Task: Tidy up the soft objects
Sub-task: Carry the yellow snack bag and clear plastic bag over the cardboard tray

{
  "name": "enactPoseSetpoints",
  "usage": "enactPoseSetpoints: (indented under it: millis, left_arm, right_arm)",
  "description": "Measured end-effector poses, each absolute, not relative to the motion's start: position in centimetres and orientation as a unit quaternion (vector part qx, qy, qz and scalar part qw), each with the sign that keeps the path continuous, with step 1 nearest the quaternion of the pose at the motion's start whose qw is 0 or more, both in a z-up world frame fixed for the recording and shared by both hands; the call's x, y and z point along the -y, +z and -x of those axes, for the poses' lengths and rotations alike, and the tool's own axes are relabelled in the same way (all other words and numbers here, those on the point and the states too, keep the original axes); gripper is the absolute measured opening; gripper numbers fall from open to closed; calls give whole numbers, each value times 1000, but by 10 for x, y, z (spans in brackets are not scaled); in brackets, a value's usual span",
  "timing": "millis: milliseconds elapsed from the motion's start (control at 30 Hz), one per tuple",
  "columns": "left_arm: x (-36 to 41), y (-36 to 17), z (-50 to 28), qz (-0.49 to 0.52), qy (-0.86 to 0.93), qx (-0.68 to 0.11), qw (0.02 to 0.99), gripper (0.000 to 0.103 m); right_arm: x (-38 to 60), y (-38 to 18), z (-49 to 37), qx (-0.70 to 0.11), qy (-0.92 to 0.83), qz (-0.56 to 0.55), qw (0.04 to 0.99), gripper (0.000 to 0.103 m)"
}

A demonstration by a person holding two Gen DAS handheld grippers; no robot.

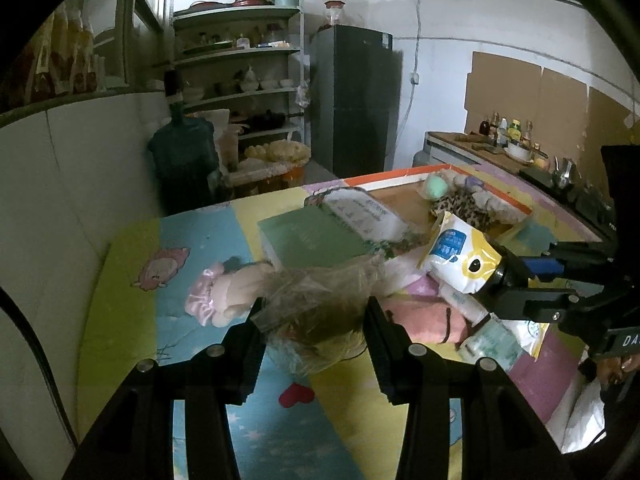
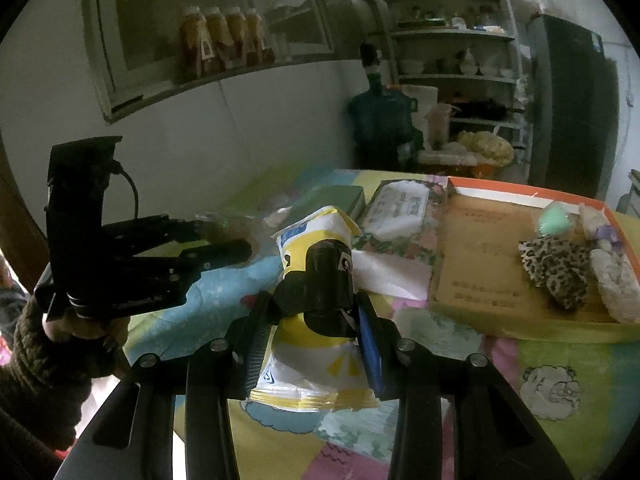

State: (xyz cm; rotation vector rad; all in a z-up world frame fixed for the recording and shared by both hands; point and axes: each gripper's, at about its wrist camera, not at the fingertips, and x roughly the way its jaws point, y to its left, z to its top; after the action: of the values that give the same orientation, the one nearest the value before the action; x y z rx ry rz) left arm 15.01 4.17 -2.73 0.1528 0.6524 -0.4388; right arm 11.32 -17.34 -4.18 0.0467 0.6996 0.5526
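My left gripper (image 1: 314, 320) is shut on a doll in a clear plastic bag (image 1: 320, 300); the doll's pink dress (image 1: 216, 300) lies on the colourful mat. My right gripper (image 2: 316, 332) is shut on a white and yellow tissue pack (image 2: 312, 240) and holds it above the mat; it shows in the left wrist view (image 1: 460, 256) too. An orange-rimmed cardboard box (image 2: 480, 256) to the right holds a leopard-print cloth (image 2: 556, 268), a green ball (image 2: 554, 216) and a white fluffy toy (image 2: 612, 280).
A green book (image 1: 312, 236) and a white wipes pack (image 1: 360, 212) lie by the box. More soft packs and a pink cloth (image 1: 420, 316) lie under the right gripper. A water jug (image 1: 184, 152), shelves (image 1: 240, 60) and fridge (image 1: 356, 100) stand behind.
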Motion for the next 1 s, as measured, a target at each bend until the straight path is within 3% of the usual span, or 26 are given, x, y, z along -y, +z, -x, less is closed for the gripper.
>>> enactPoseSetpoints:
  millis: [1000]
  left_arm:
    - [47, 1, -154, 3, -244, -300, 922, 47]
  right_arm:
    - [252, -22, -100, -301, 208, -68, 928, 42]
